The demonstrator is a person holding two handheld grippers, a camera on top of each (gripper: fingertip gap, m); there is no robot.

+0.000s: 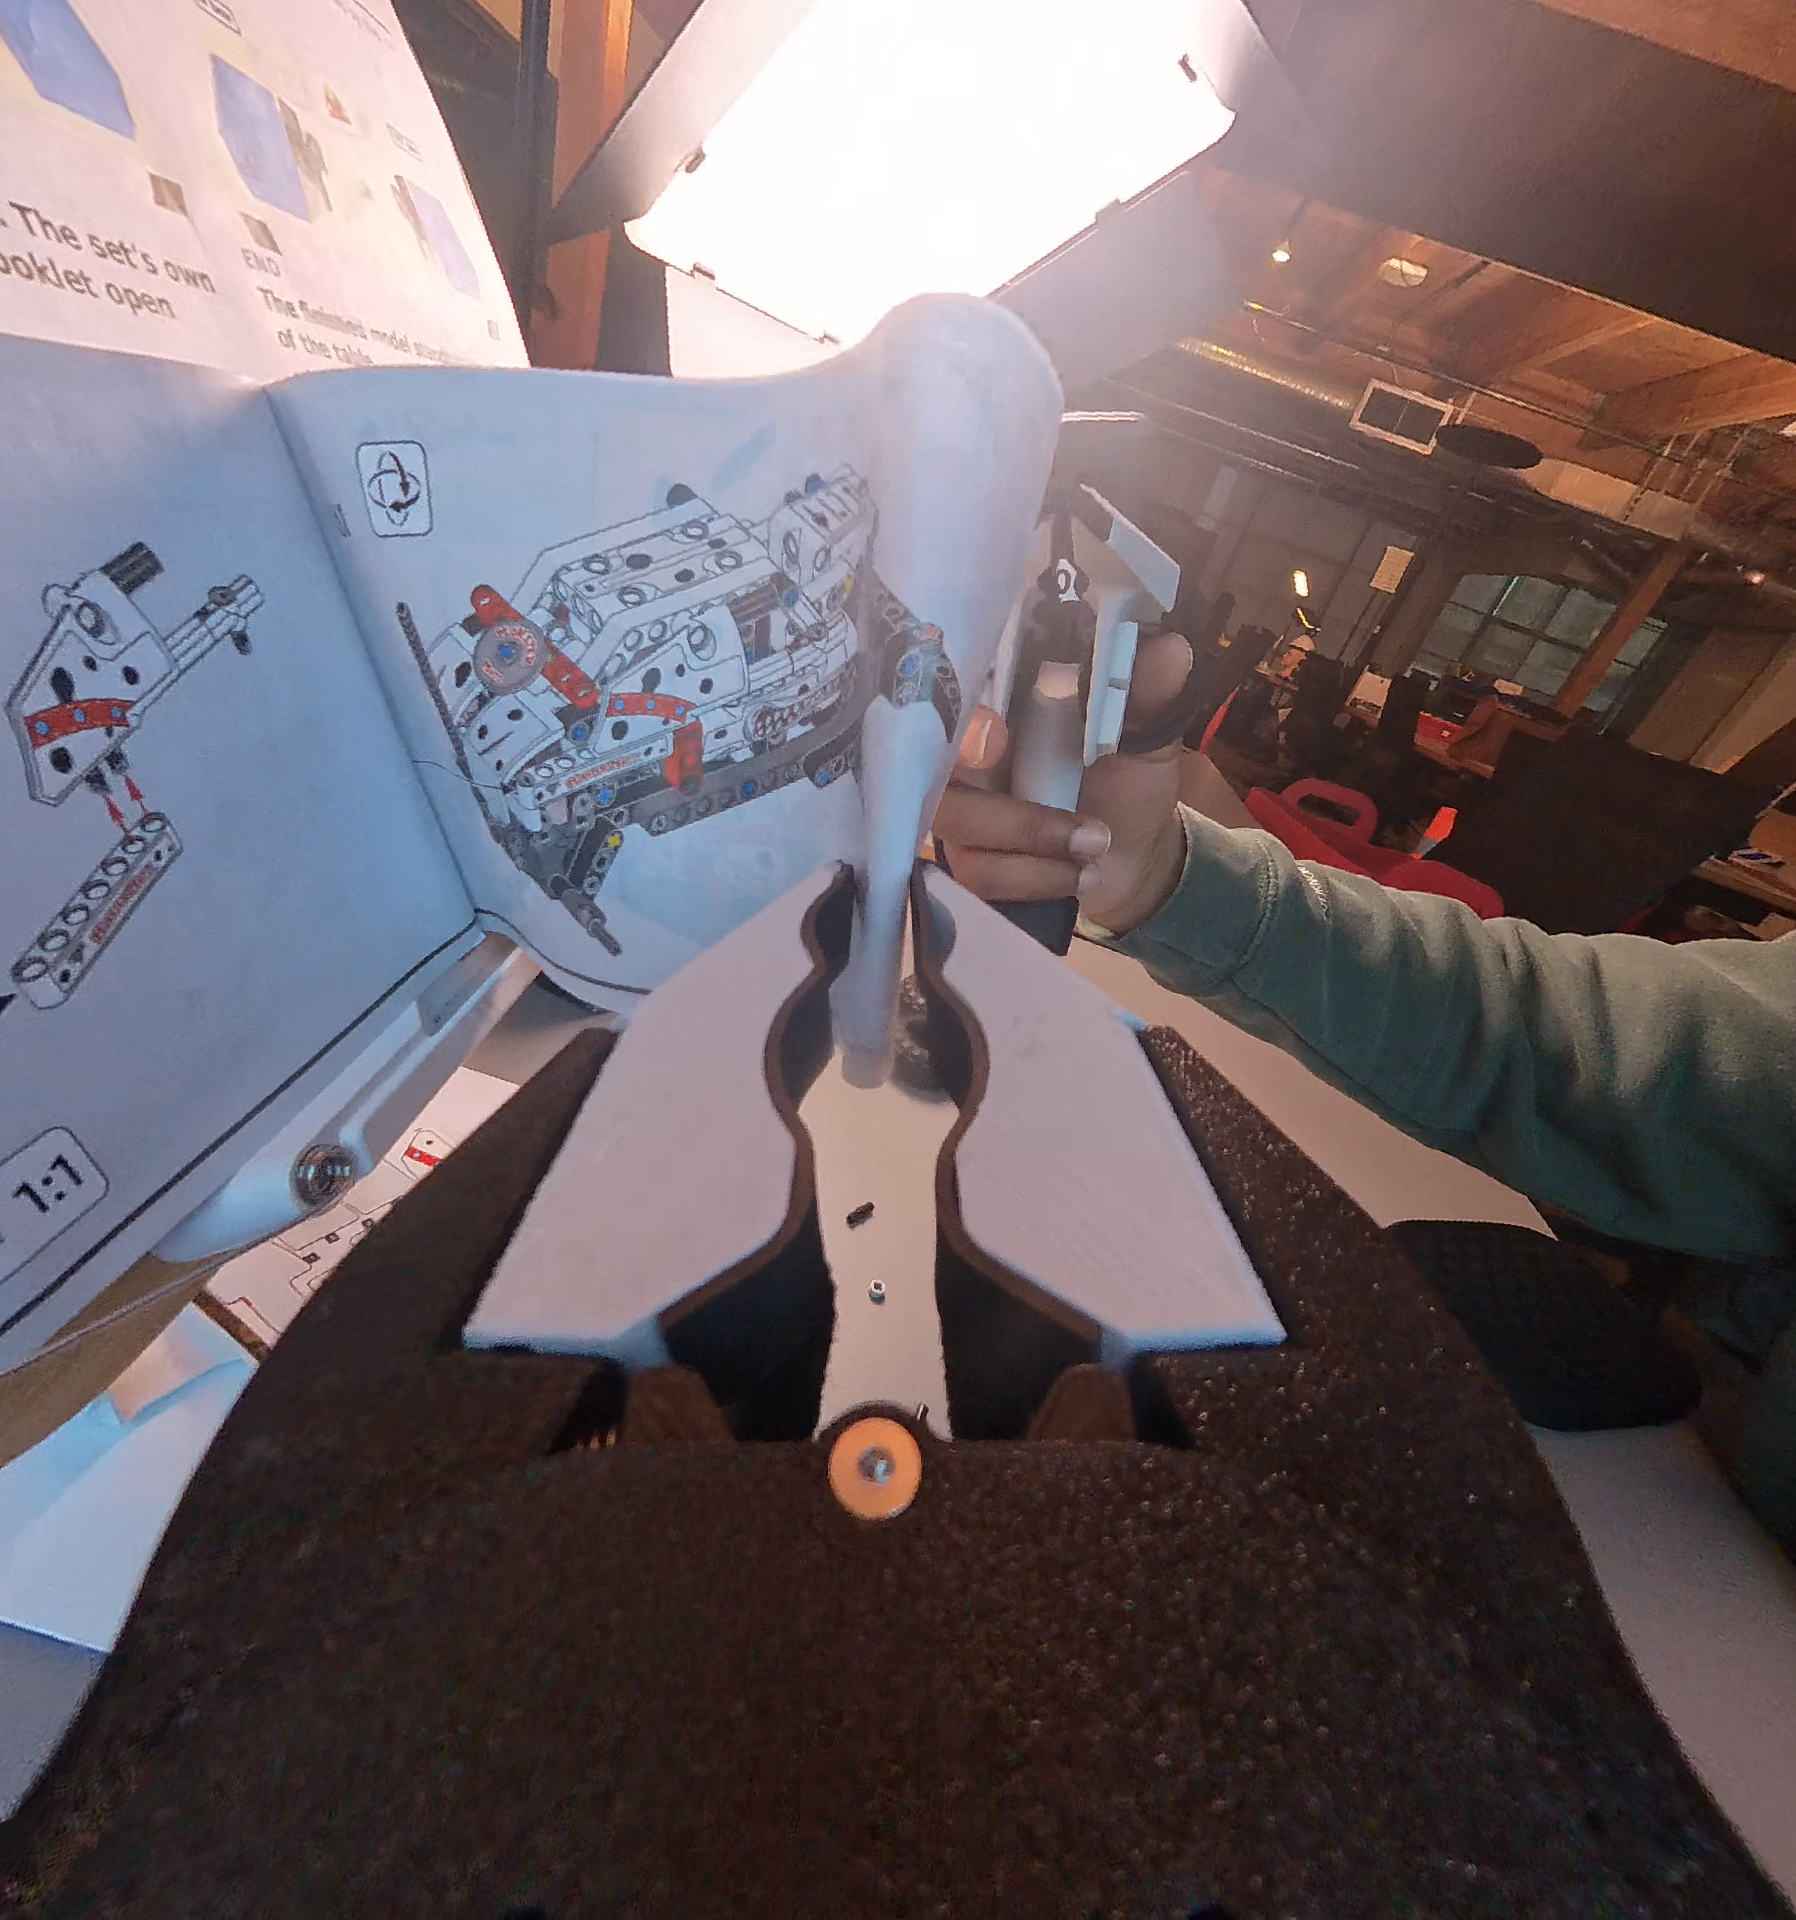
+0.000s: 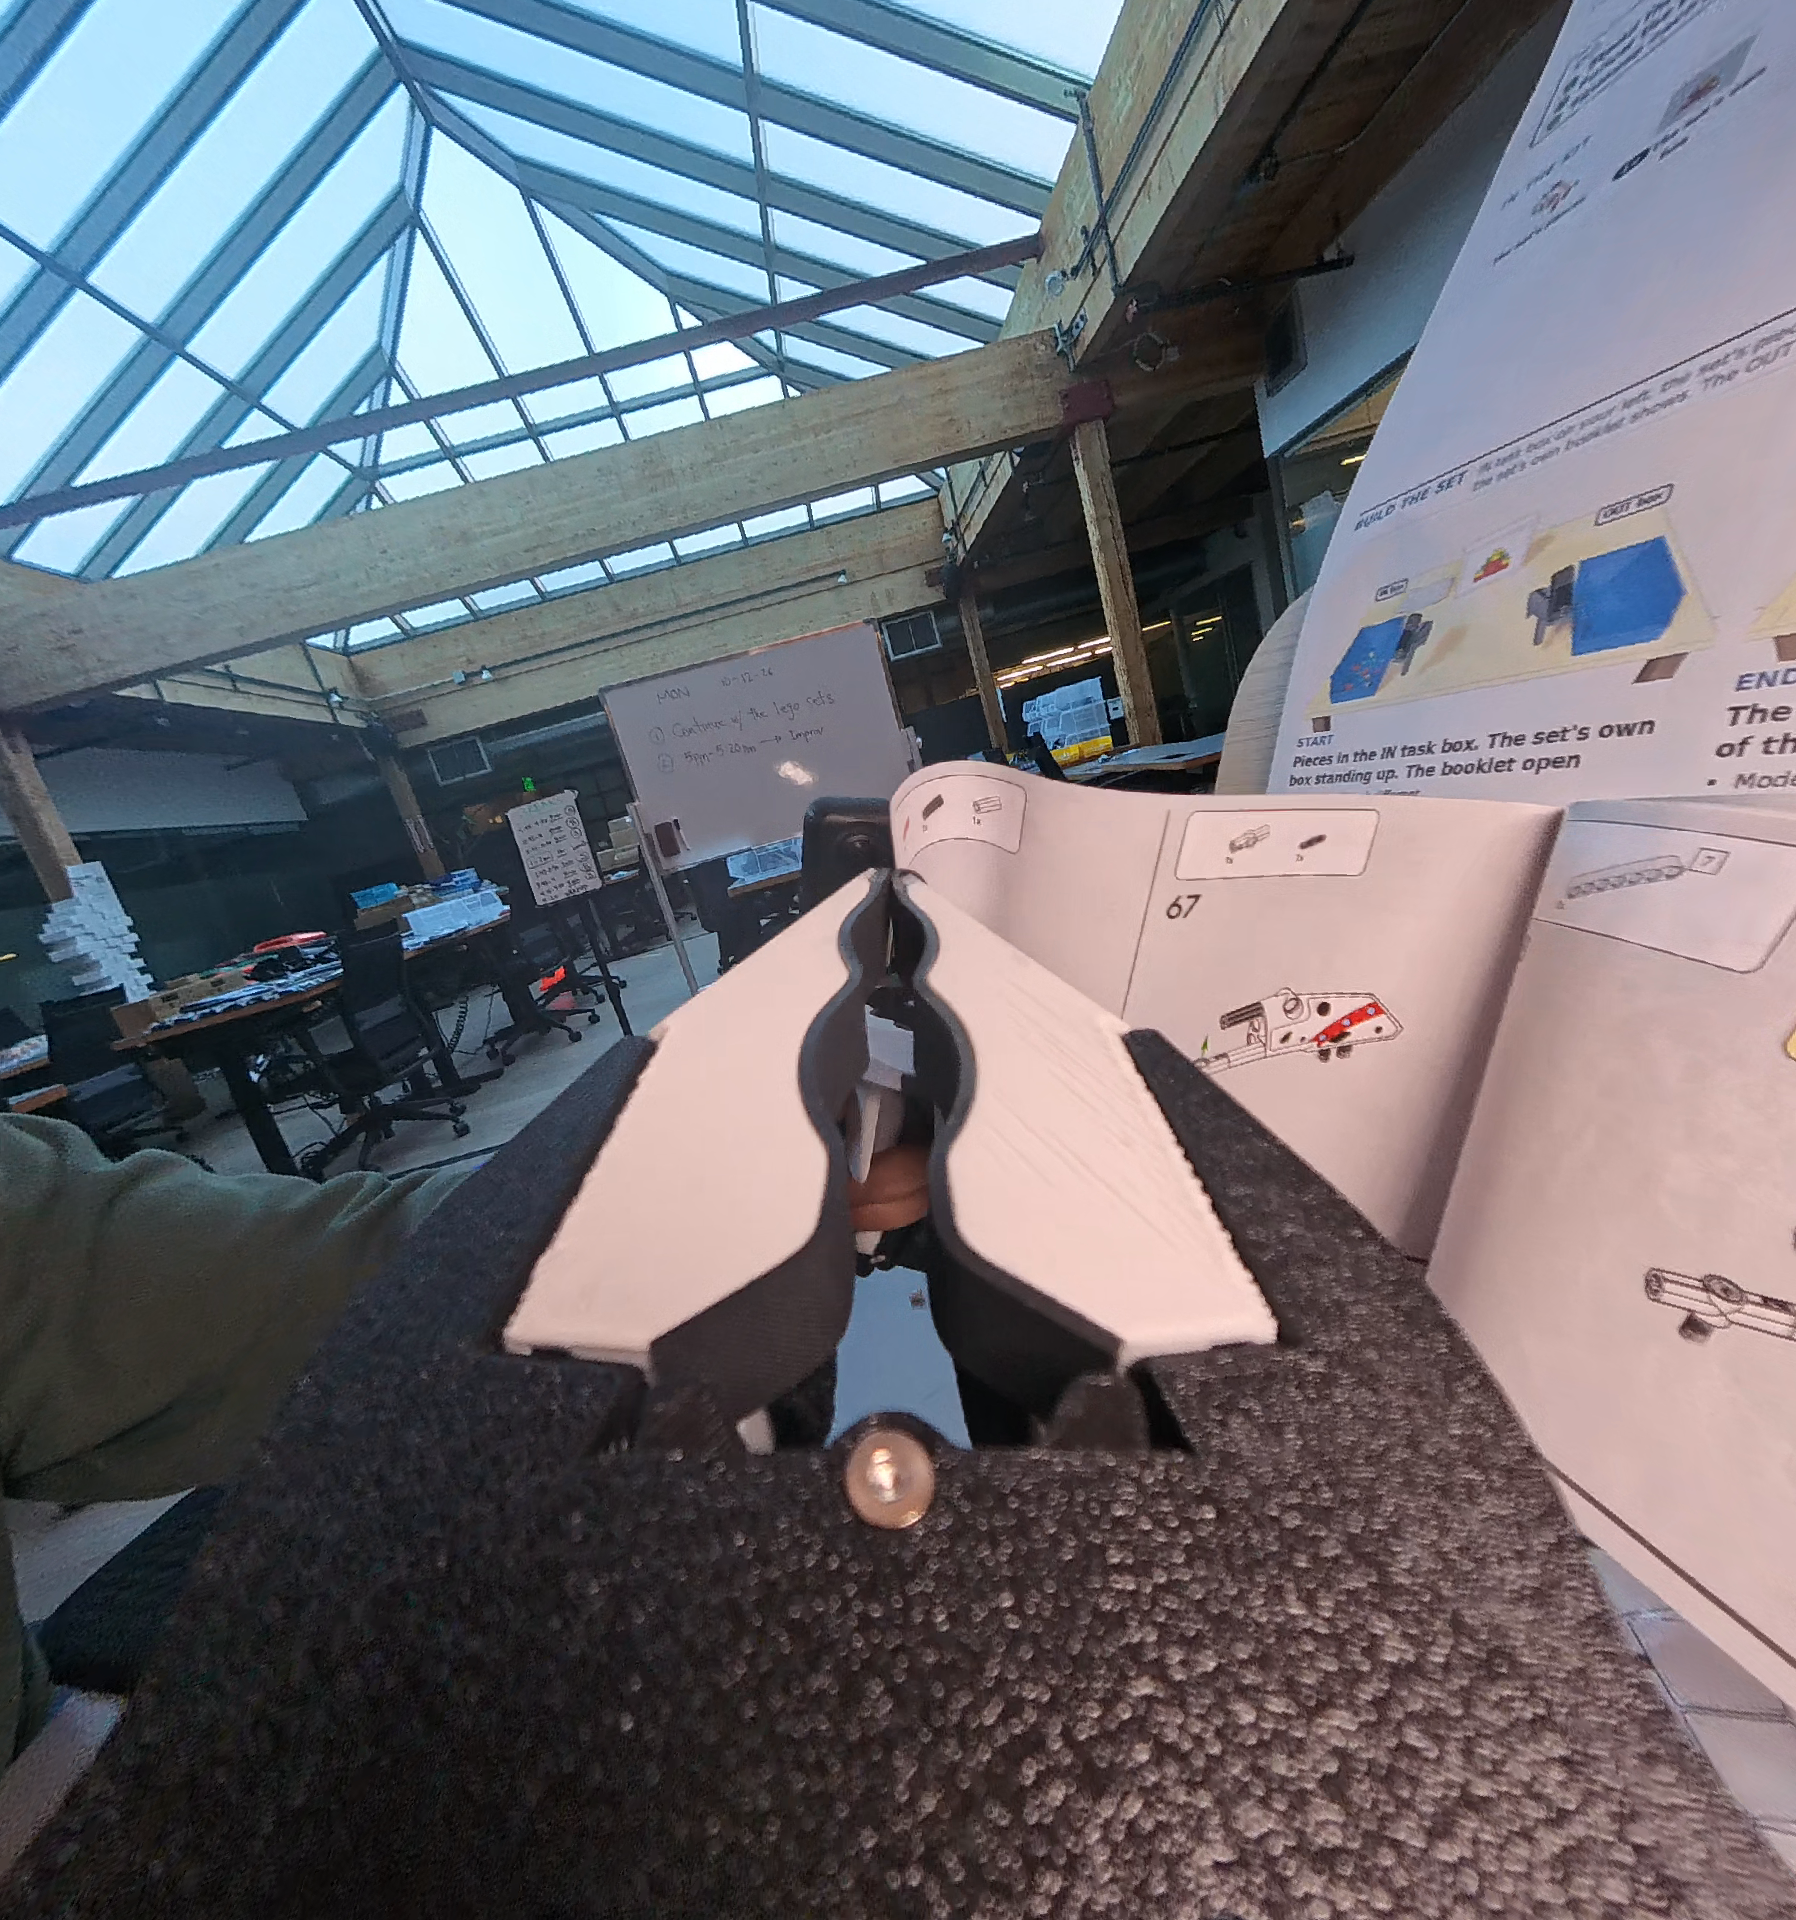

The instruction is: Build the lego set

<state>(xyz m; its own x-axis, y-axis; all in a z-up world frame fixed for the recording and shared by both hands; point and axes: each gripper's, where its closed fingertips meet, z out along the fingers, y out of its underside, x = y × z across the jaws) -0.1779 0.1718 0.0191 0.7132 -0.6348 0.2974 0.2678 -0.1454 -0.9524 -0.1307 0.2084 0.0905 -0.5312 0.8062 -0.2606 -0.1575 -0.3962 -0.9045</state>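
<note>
Turning a page of the white stapled instruction booklet [image 1: 250, 790], propped open ahead; left gripper [image 1: 878, 914] jaws pinched on the curled page edge; right gripper [image 2: 892, 904] jaws closed, seemingly on same page. No lego model visible; progress unclear, building remains.

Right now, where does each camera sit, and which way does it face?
Left wrist view: sits on the left claw, looks along its fingers at the open booklet, a page pinched between them; a hand and green sleeve show.
Right wrist view: sits on the right claw, tilted up toward the skylight; a green sleeve shows.
Shared: the booklet and the instruction poster behind it.
</note>
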